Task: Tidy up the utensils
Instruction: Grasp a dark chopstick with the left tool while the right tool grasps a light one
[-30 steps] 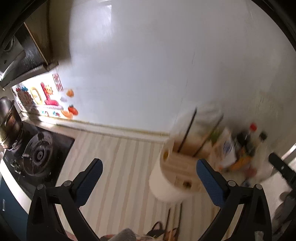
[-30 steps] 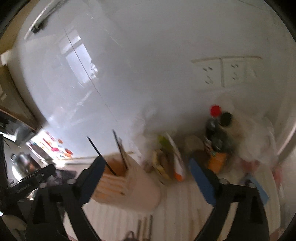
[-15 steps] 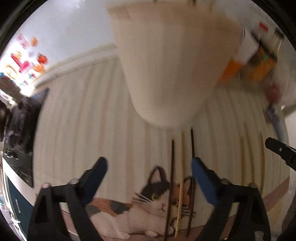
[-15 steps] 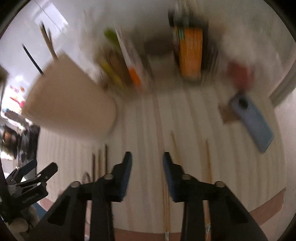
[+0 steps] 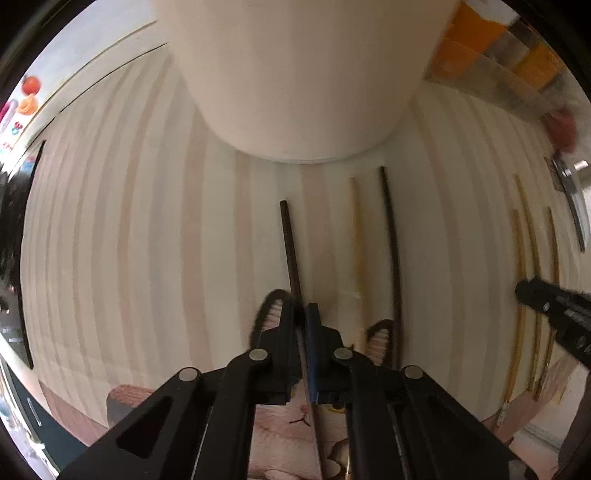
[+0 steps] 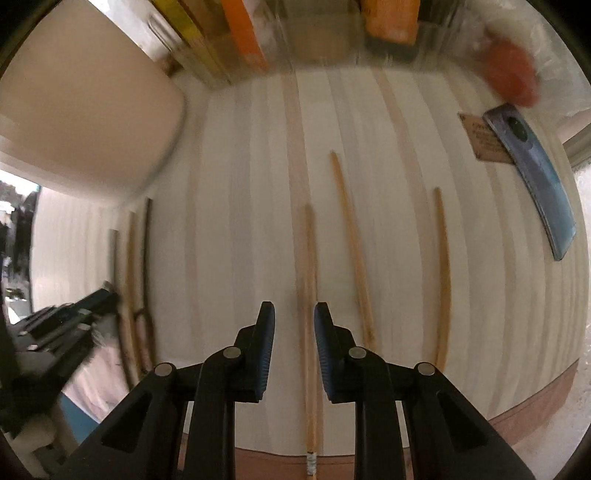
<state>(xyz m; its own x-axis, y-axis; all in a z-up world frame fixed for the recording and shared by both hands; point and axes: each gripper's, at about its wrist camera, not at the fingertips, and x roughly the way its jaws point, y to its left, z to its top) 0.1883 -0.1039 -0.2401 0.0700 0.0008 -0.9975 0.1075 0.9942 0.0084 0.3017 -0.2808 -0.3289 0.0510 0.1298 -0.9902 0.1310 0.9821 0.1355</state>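
while left tongs [image 5: 300, 314] clench a dark chopstick [image 5: 290, 243], right tongs [image 6: 294, 317] are closing around a pale chopstick [image 6: 309, 258].

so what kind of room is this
Most likely a home kitchen counter: chopsticks lie on a striped mat beside a cream utensil holder, with food packets at the back.

A striped cream mat [image 6: 406, 206] is covering the counter, its brown border [image 6: 535, 402] running along the near edge. A white wall [image 5: 92, 66] is rising at the far left, with colourful stickers [image 5: 27, 96] showing on it.
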